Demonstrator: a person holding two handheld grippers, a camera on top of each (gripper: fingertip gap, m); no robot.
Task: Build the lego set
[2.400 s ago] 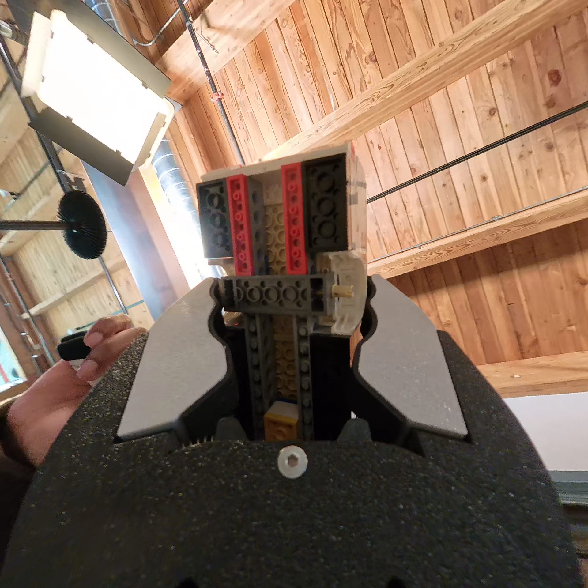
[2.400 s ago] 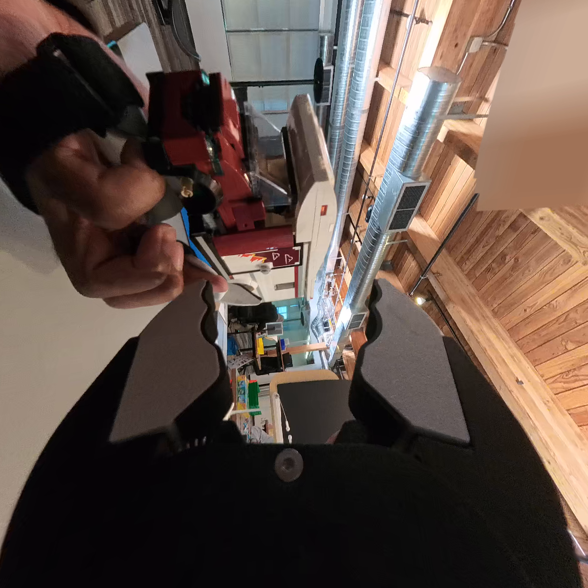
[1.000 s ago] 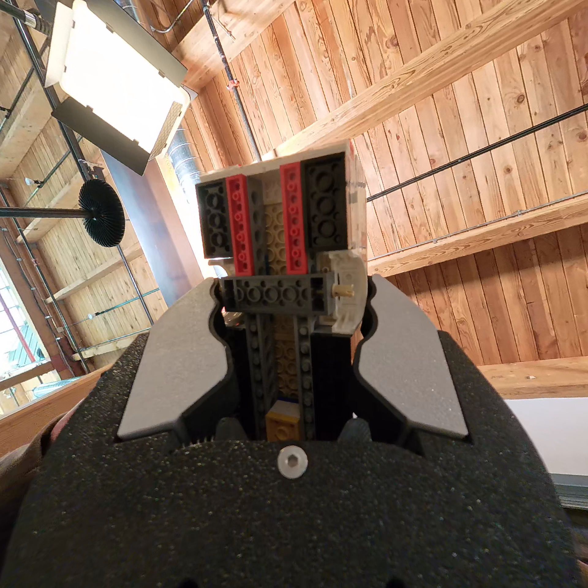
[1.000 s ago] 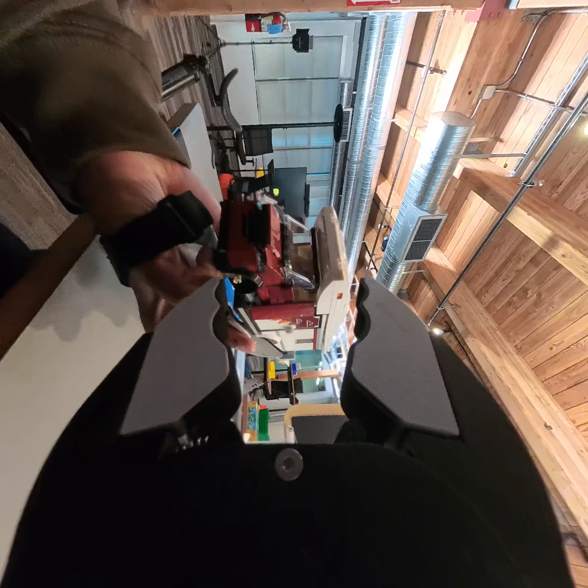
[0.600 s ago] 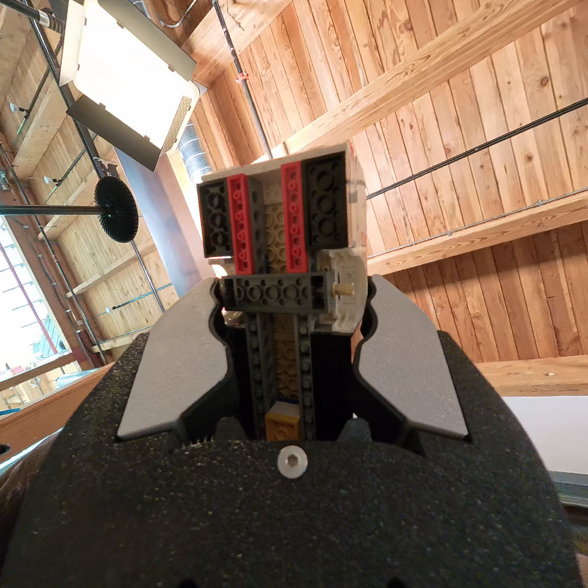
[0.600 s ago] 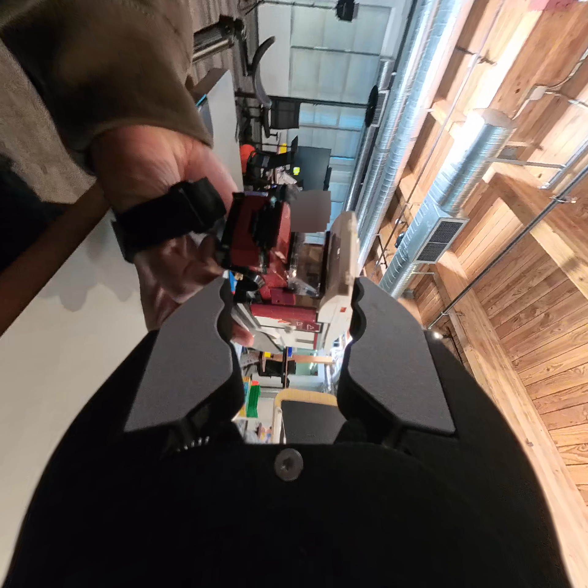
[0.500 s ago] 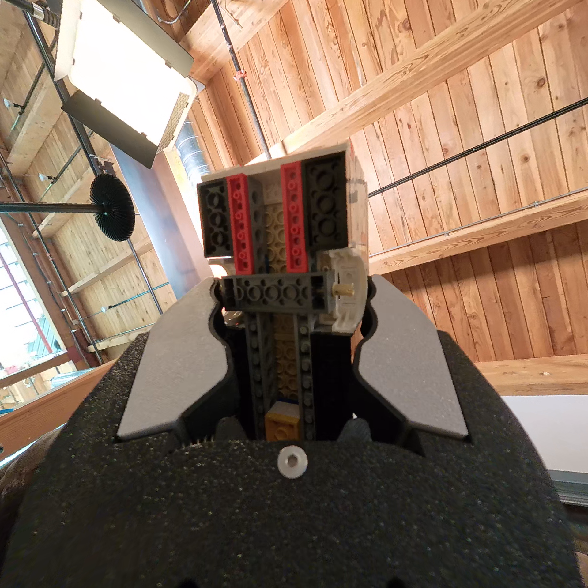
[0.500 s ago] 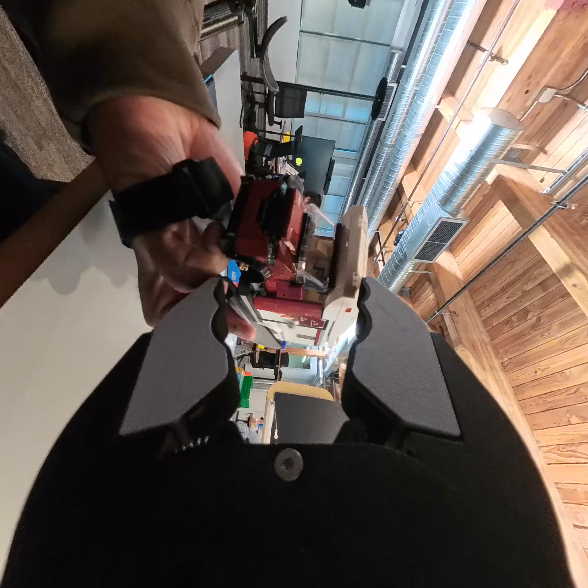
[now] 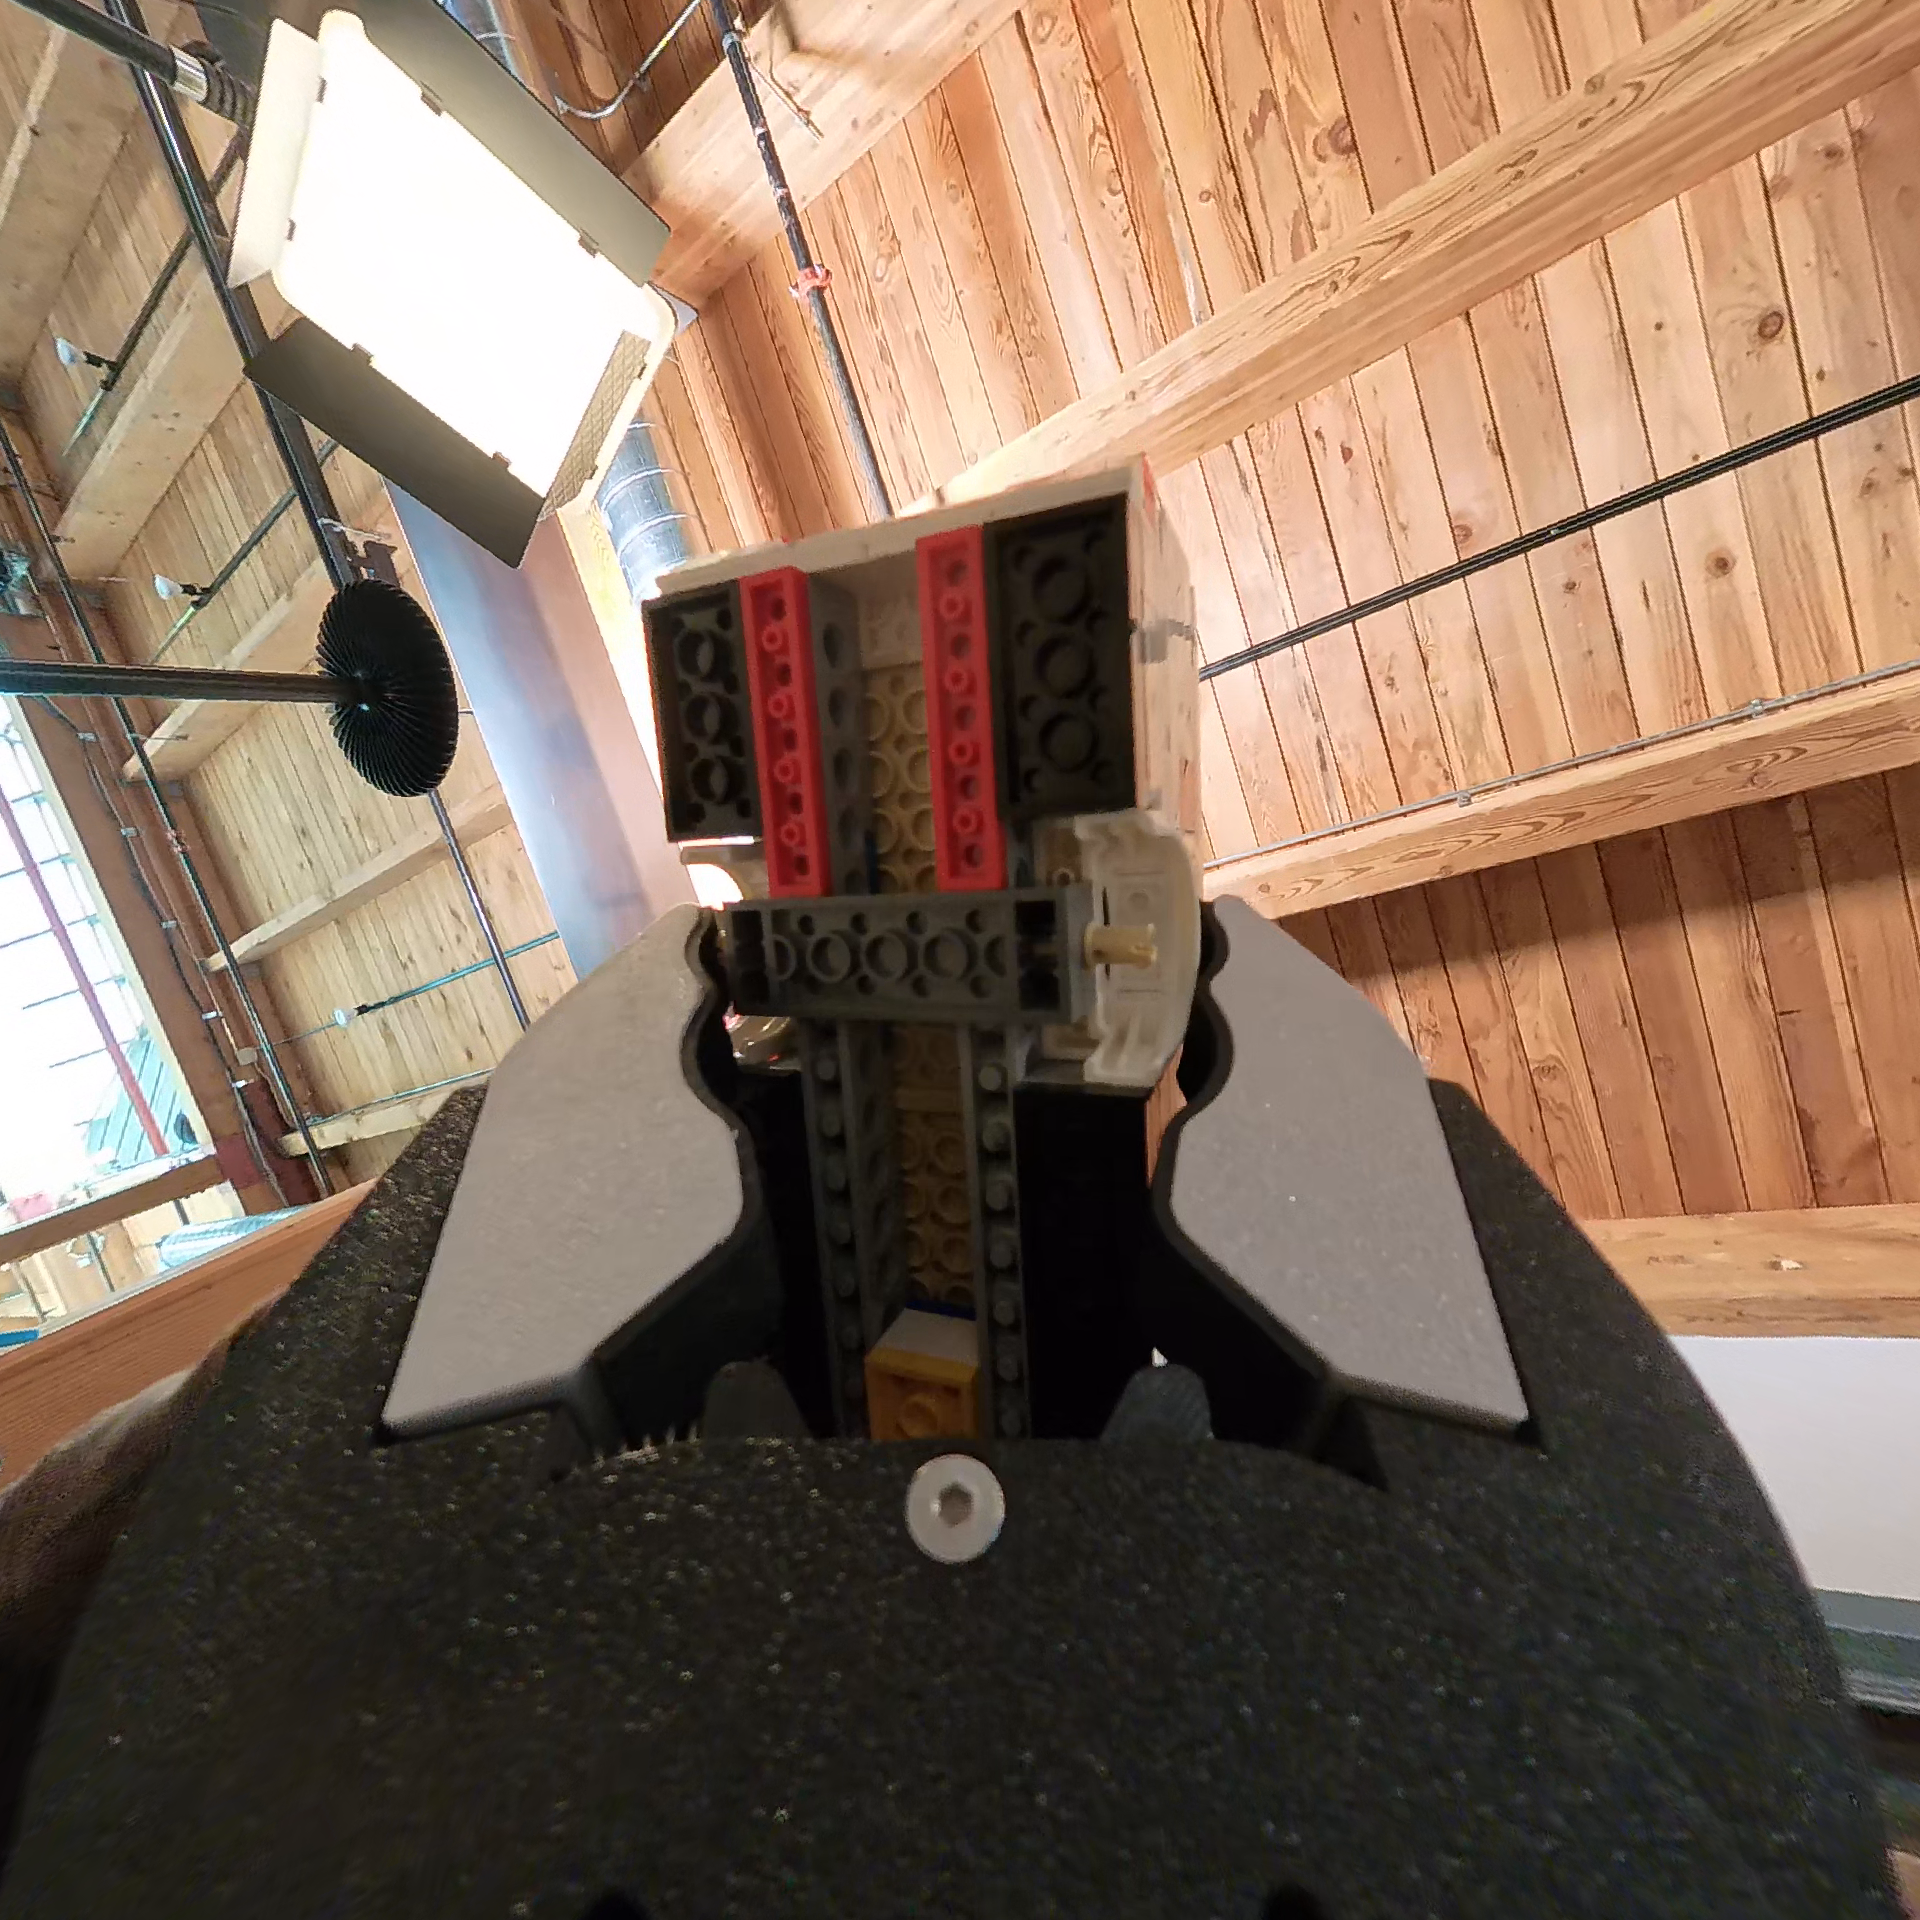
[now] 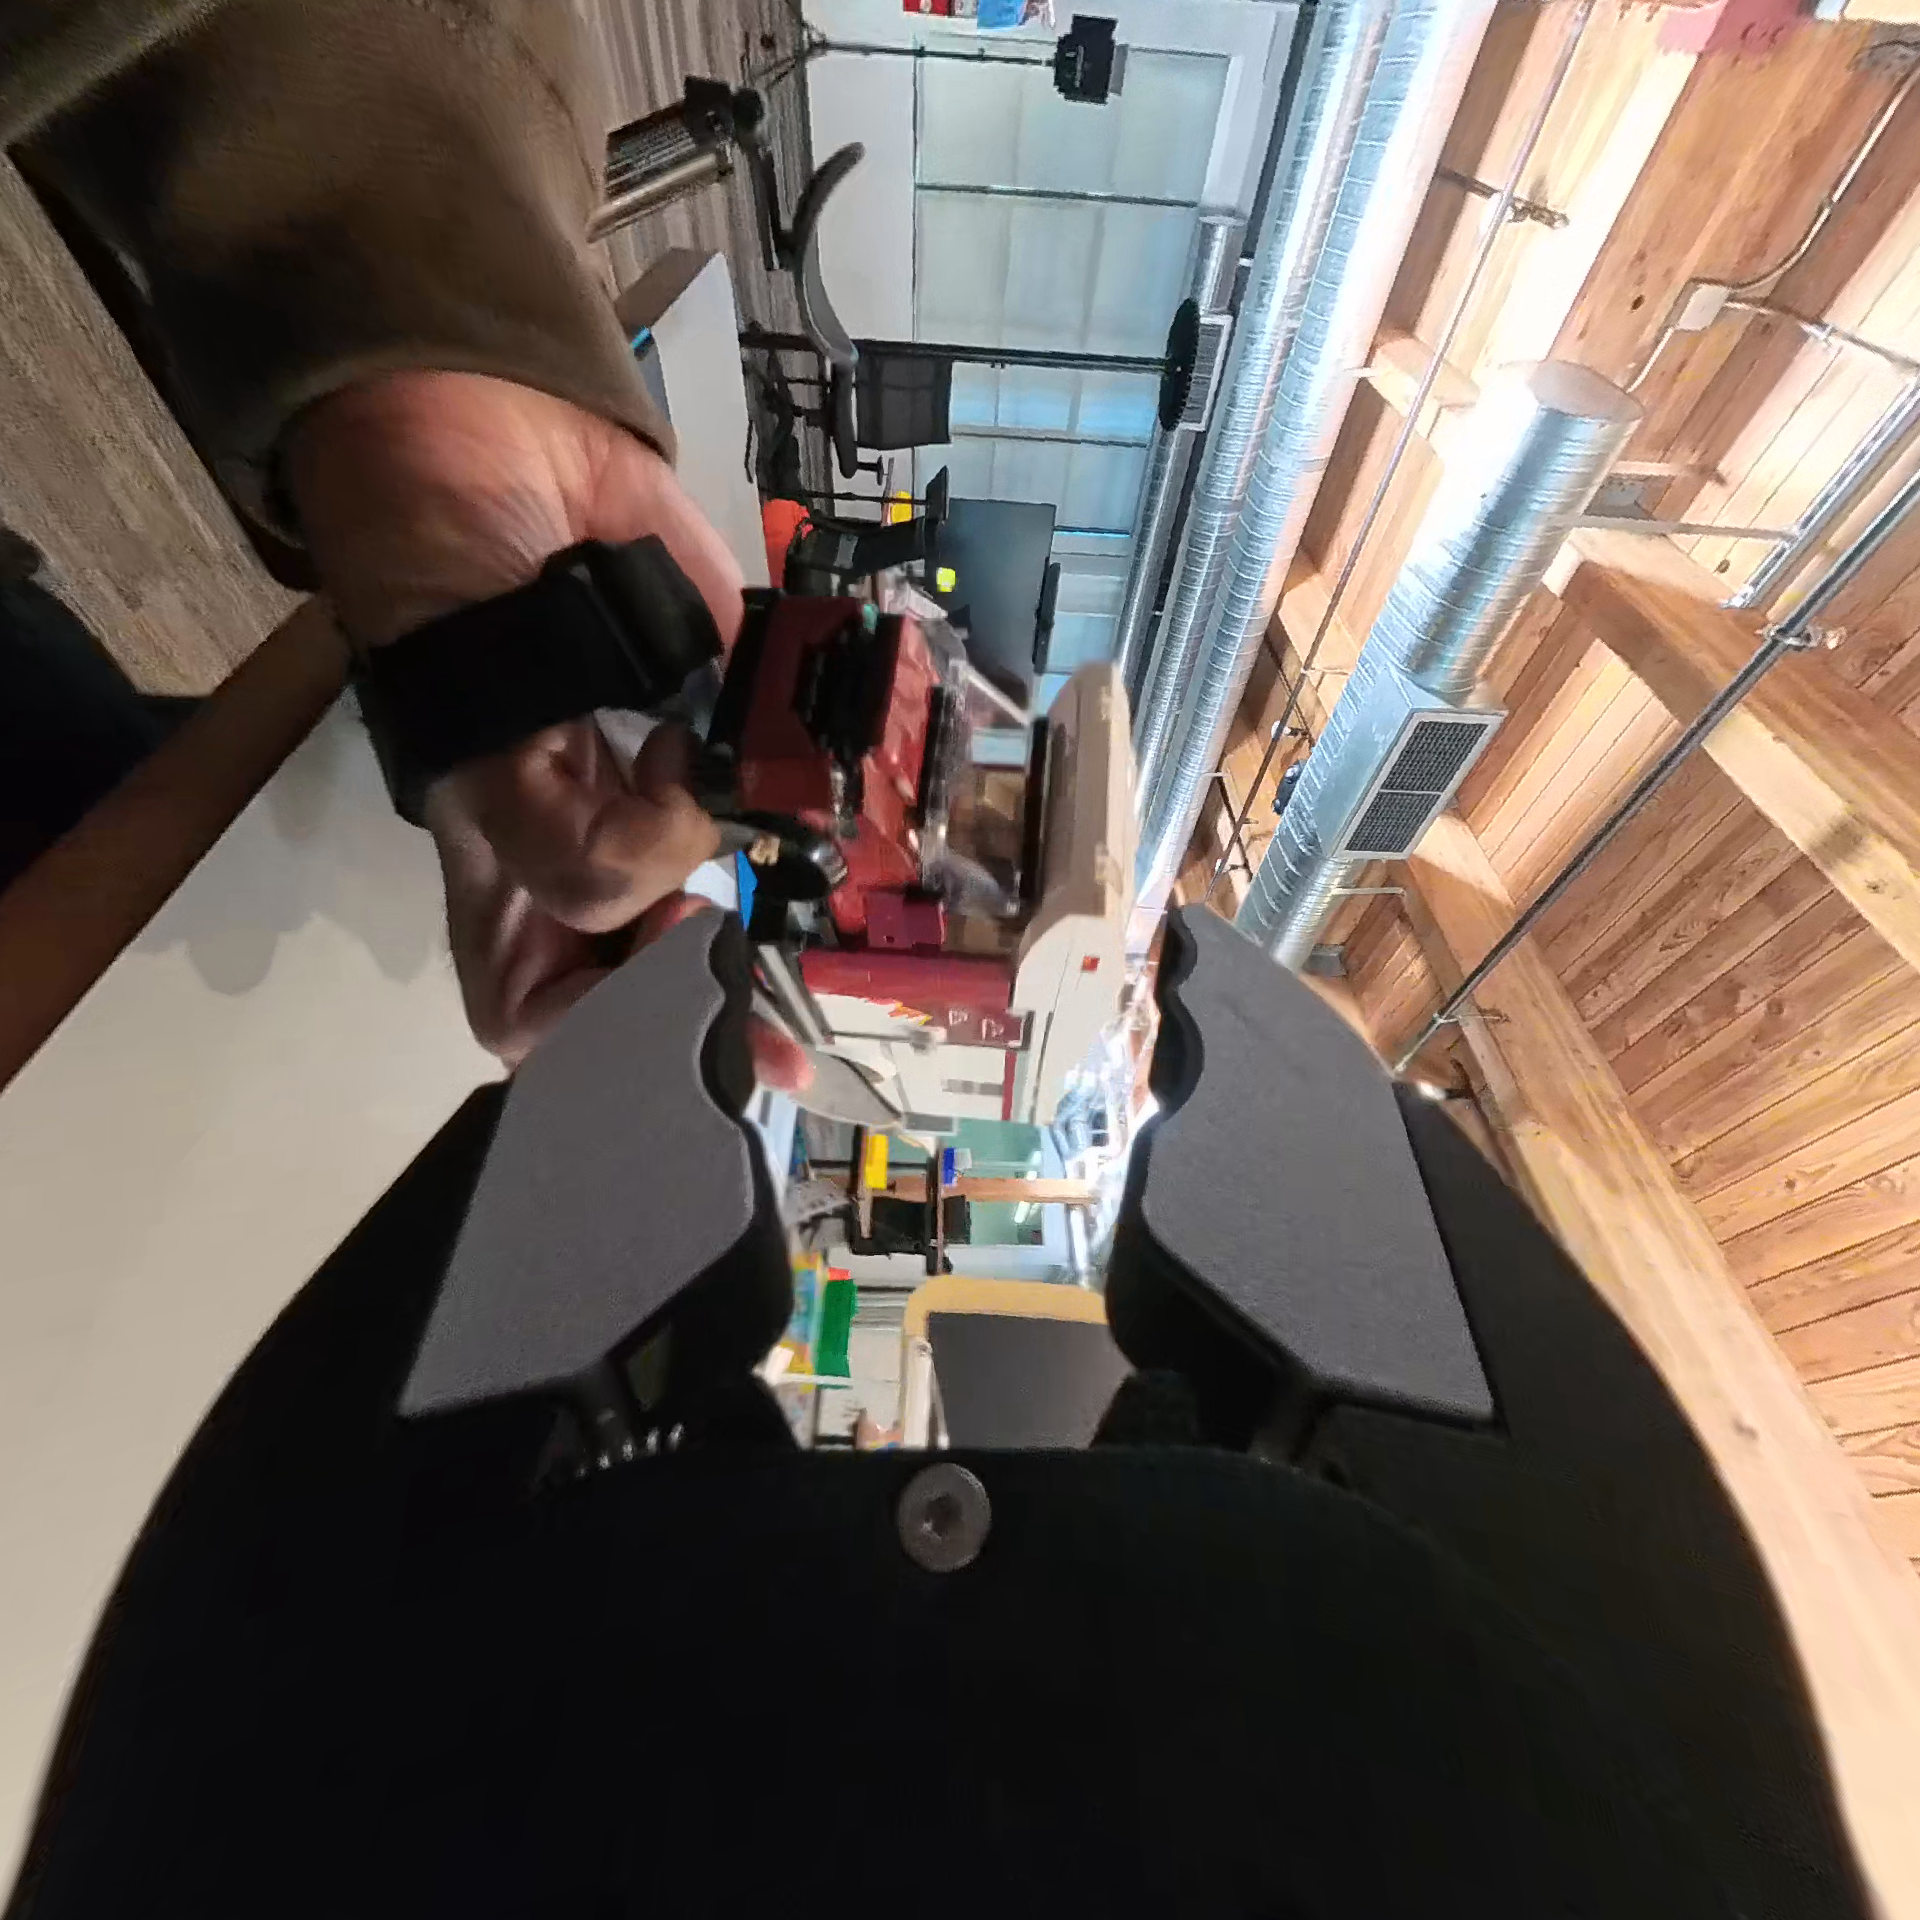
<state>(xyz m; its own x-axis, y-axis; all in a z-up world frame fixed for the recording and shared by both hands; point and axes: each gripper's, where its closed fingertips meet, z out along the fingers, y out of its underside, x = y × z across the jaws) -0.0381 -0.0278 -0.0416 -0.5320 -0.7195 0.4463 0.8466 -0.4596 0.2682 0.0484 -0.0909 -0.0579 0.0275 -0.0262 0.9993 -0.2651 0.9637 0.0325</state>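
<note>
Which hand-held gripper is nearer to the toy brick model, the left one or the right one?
Left. The left hand-held gripper has the toy brick model clamped between its fingers. The right hand-held gripper is open and points at the model from a short way off.

Brick-built model (image 9: 914, 790), underside up: black, red, grey, tan plates; clamped in left gripper (image 9: 951, 977), pointing 12 o'clock.

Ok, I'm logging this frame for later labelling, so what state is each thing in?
Left gripper: shut on the brick model.
Brick model: clamped, underside facing the camera.
Right gripper: open, nothing between its fingers.
Ceiling light panel: on.
</note>
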